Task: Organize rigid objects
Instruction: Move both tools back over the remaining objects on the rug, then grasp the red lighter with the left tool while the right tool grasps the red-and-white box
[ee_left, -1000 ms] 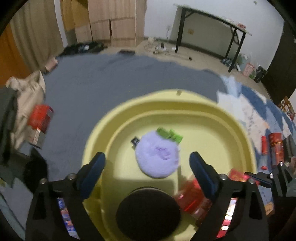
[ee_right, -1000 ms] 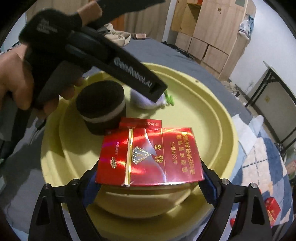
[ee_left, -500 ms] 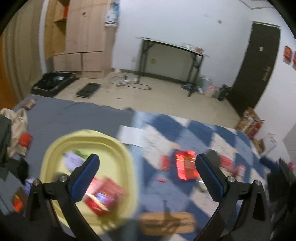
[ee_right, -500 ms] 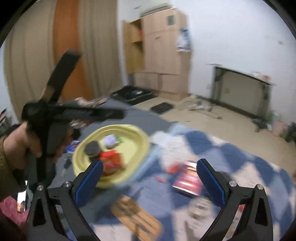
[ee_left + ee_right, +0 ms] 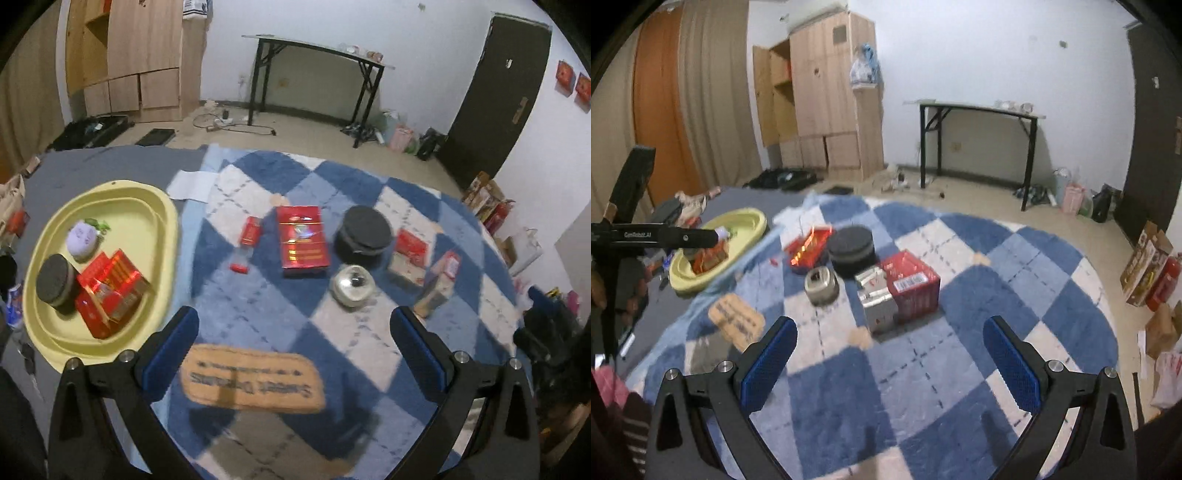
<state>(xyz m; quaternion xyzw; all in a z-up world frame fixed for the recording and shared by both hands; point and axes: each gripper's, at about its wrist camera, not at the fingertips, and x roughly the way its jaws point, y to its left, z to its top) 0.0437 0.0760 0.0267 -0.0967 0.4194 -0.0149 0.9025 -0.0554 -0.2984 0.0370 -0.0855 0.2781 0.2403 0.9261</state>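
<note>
A yellow tray (image 5: pixel 162 221) at the left of the rug holds a purple plush (image 5: pixel 83 238), a black round tin (image 5: pixel 55 282) and a red box (image 5: pixel 110 291). On the blue checked rug lie a flat red carton (image 5: pixel 303 236), a small red pack (image 5: pixel 250 230), a second black tin (image 5: pixel 364 230), a shiny round dish (image 5: pixel 352 284) and a red-and-white box (image 5: pixel 410 254). My left gripper (image 5: pixel 293 325) hangs open above the rug, nothing between its fingers. My right gripper (image 5: pixel 890 332) is open and empty too, short of a red box (image 5: pixel 912 291).
A tan biscuit-shaped pad (image 5: pixel 251 376) lies just ahead of the left gripper. Clutter sits on the grey mat (image 5: pixel 110 162) beyond the tray. A black-legged table (image 5: pixel 317 74) and a wooden cabinet (image 5: pixel 140 55) stand by the far wall; cartons (image 5: pixel 1145 266) line the right side.
Both grippers have pulled back from over the tray to above the rug. The right gripper let go of the red box, which now lies in the tray.
</note>
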